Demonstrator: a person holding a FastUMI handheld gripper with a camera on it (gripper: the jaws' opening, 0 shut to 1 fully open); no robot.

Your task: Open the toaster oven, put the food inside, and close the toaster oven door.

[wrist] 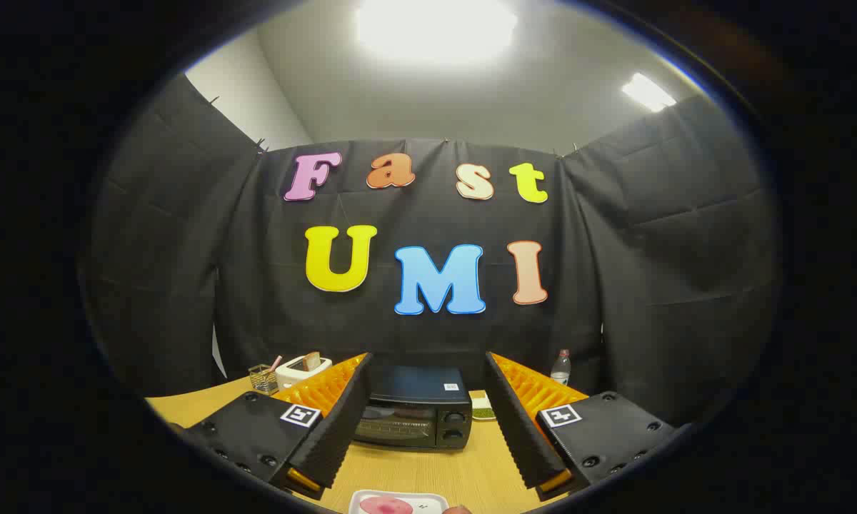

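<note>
A dark toaster oven (418, 415) stands on the wooden table (435, 471) beyond my fingers, its glass door shut and two knobs on its right side. Close below me lies a white tray (398, 502) holding a pink piece of food (386, 506). My gripper (428, 368) hangs above the table, open wide, with nothing between its fingers; the oven shows in the gap between them.
Behind my left finger sit a white toaster (302, 369) with a slice of bread and a small wire basket (263, 379). A clear bottle (560, 368) stands behind my right finger. A small dish with something green (483, 412) rests right of the oven.
</note>
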